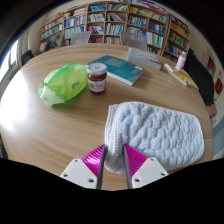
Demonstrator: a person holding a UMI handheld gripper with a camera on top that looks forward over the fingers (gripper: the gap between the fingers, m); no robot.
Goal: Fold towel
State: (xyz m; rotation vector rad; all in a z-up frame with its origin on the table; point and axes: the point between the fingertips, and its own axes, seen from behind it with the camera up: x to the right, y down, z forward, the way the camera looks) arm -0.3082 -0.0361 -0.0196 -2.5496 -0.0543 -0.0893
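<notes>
A pale blue-grey quilted towel (158,132) lies on the round wooden table (40,125), bunched into a rounded mass just ahead and to the right of my fingers. Its near corner hangs down between my two magenta pads (95,157). My gripper (112,160) has both fingers pressing on that corner of the towel.
A green bag (62,82) lies to the left beyond the fingers, a jar with a red lid (97,77) beside it, and a blue book (124,69) behind. A small bottle (181,62) stands at the far right. Bookshelves (110,20) line the back wall.
</notes>
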